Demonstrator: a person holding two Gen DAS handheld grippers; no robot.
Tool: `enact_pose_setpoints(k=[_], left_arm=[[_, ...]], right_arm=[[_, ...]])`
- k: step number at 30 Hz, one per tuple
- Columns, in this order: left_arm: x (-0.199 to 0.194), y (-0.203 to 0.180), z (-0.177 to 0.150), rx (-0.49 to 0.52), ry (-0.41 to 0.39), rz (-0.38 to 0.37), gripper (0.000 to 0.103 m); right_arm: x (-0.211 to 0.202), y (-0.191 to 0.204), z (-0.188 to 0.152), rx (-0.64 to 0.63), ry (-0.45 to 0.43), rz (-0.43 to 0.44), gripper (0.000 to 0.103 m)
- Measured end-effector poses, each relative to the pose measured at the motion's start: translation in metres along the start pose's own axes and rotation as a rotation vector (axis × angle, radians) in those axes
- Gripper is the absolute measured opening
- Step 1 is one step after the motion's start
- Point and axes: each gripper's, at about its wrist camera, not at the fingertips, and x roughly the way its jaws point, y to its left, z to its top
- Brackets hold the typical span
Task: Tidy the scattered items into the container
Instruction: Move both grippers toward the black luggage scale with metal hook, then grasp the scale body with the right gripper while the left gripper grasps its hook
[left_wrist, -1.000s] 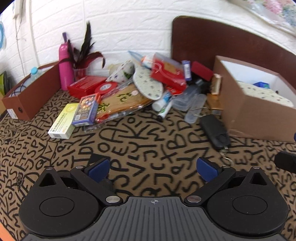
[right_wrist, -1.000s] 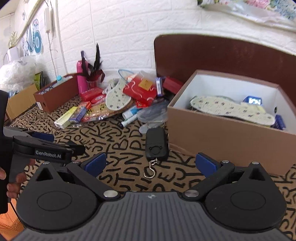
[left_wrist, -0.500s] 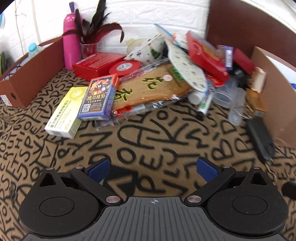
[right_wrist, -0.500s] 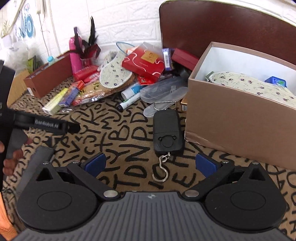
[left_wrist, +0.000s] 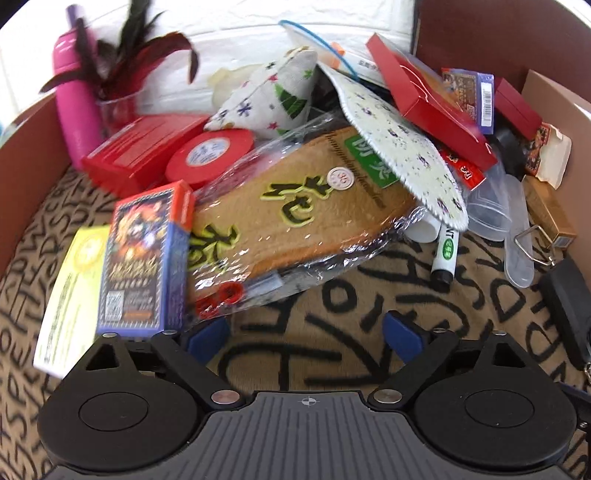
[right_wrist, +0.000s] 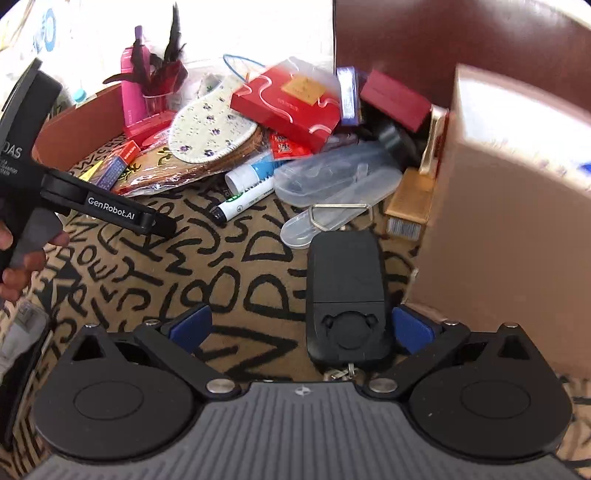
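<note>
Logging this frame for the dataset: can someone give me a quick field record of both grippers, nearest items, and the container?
left gripper: fingers wide, closing slightly, nothing between them
ahead of left gripper: wrapped insole pack, blue card box resting on a yellow-green box
right gripper: open
between right fingers: black hanging scale, lying on the patterned cloth, not gripped
container: brown box, right of the scale, contents blurred
loose nearby: marker, clear plastic case
</note>
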Motion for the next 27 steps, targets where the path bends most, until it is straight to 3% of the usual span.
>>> enact_pose_setpoints(k=[5, 7, 9, 12, 14, 19, 26, 27], left_arm=[[0.003, -0.005, 0.005, 0.039, -0.020, -0.006, 0.082], [0.001, -0.008, 0.006, 0.051, -0.031, -0.022, 0.068], [-0.002, -0.016, 0.007, 0.063, -0.038, -0.047, 0.037], [-0.005, -0.028, 0.003, 0.102, -0.044, -0.086, 0.009], [-0.007, -0.034, -0.001, 0.108, -0.037, -0.128, 0.001], [-0.013, -0.050, -0.011, 0.122, 0.019, -0.287, 0.000], [-0.031, -0.076, -0.039, 0.165, 0.069, -0.402, 0.000], [-0.034, -0.079, -0.042, 0.163, 0.077, -0.415, 0.017]], right_arm=[[0.015, 0.004, 0.001, -0.011, -0.020, -0.001, 0.103], [0.016, 0.007, -0.001, -0.024, -0.031, -0.014, 0.103], [0.016, 0.009, -0.003, -0.039, -0.039, -0.036, 0.099], [0.010, 0.009, -0.004, -0.066, -0.063, -0.055, 0.078], [0.006, 0.005, -0.004, -0.059, -0.070, -0.044, 0.056], [-0.004, 0.000, -0.007, -0.073, -0.046, -0.008, 0.055], [-0.032, 0.007, -0.030, -0.125, -0.001, 0.073, 0.056], [-0.036, 0.007, -0.033, -0.129, -0.003, 0.079, 0.059]])
